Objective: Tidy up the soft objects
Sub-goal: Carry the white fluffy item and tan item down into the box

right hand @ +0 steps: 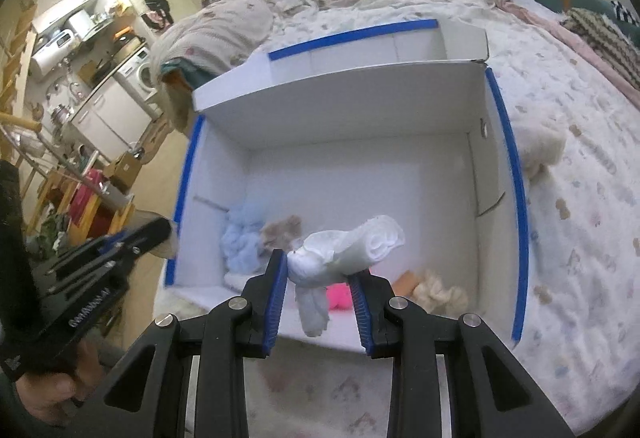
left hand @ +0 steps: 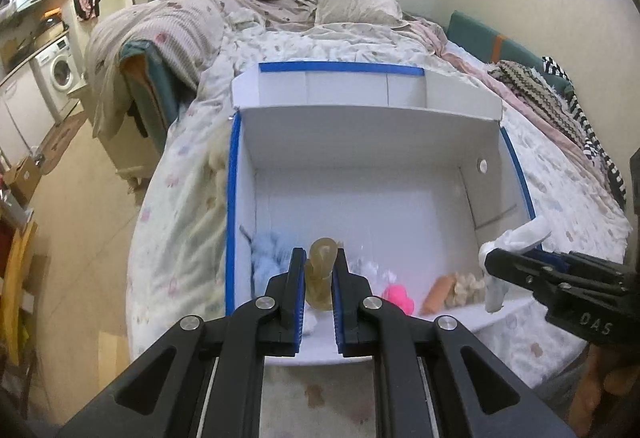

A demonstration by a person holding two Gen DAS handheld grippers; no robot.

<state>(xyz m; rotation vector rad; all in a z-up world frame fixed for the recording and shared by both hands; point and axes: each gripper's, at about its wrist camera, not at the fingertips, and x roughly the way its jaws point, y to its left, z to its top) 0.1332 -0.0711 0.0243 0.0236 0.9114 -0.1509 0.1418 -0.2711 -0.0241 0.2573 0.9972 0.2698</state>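
Note:
My left gripper [left hand: 319, 254] is shut on a tan soft piece [left hand: 320, 278] and holds it over the near edge of a white box with blue-taped rims [left hand: 360, 134]. My right gripper [right hand: 316, 264] is shut on a white rolled cloth [right hand: 348, 248], which bulges out to the right while a tail hangs down. Both hover above the box [right hand: 400, 106] on the bed. Inside lie a light blue fluffy piece [right hand: 240, 242], a grey-brown tuft [right hand: 282, 228], a pink item [right hand: 338, 296], an orange-brown piece [left hand: 438, 292] and a cream fluffy piece [right hand: 440, 292].
A cream plush [right hand: 540, 146] lies on the patterned bed sheet [right hand: 580, 238] beside the box. Crumpled blankets and a pillow [left hand: 356, 2] fill the far end of the bed. Striped clothes [left hand: 560, 102] lie on its right side. A kitchen with a washing machine [left hand: 60, 72] is at the left.

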